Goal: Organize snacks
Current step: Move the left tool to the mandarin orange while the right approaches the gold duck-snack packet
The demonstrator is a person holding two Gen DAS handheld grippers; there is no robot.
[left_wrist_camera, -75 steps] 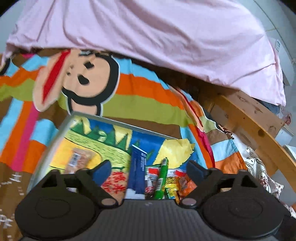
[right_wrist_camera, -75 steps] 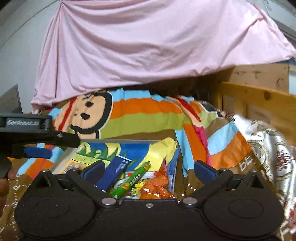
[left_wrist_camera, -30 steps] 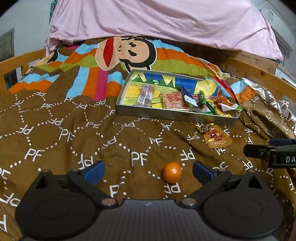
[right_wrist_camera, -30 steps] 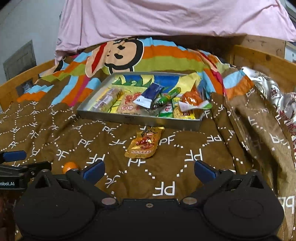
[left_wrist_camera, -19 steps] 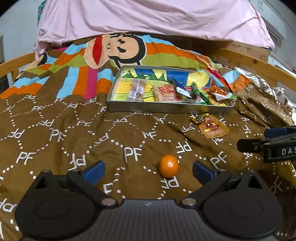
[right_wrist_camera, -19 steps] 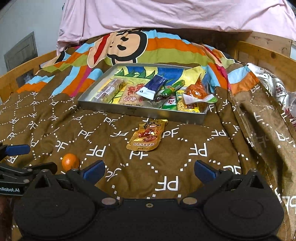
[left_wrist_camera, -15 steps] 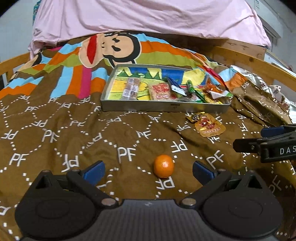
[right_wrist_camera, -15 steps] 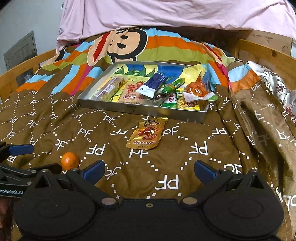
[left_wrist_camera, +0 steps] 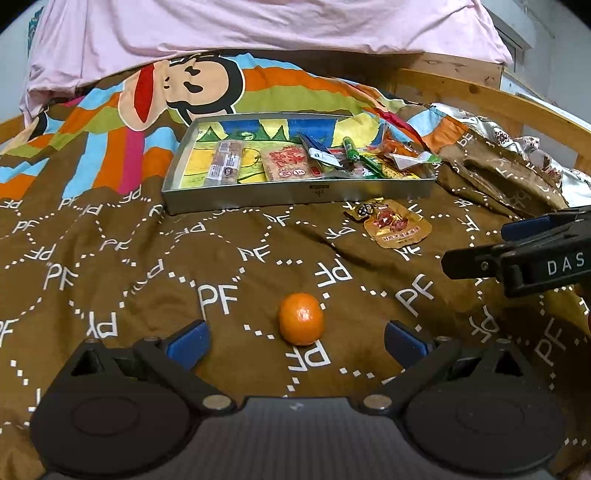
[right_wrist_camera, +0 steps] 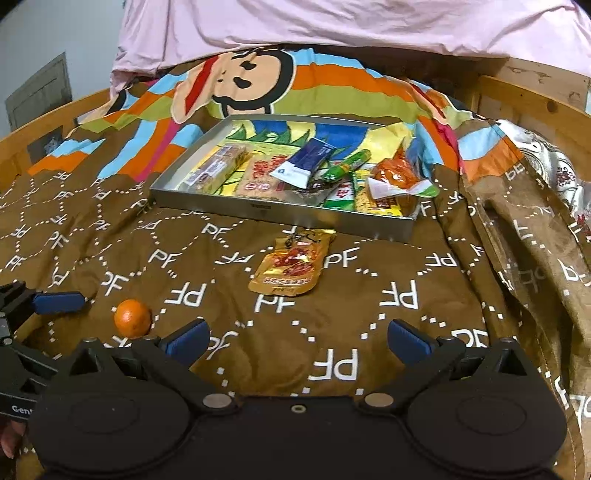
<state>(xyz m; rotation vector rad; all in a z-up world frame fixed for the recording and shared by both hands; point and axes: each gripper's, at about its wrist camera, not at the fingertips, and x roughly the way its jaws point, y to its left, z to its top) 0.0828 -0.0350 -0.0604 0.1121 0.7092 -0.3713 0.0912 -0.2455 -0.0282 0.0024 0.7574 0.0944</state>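
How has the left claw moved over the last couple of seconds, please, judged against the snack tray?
Yes. The left claw has backed away from the tray: it hung right above the snacks earlier, and now sits open behind the orange on the blanket.

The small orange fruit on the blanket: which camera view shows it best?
The left wrist view: the orange fruit lies centred ahead of the open left gripper, fully visible. The right wrist view shows it smaller, near the lower left edge.

A brown quilt [left_wrist_camera: 110,266] covers a wooden-railed bed [right_wrist_camera: 532,107], pink sheet [left_wrist_camera: 258,26] hanging behind, grey wall [right_wrist_camera: 55,33] at left
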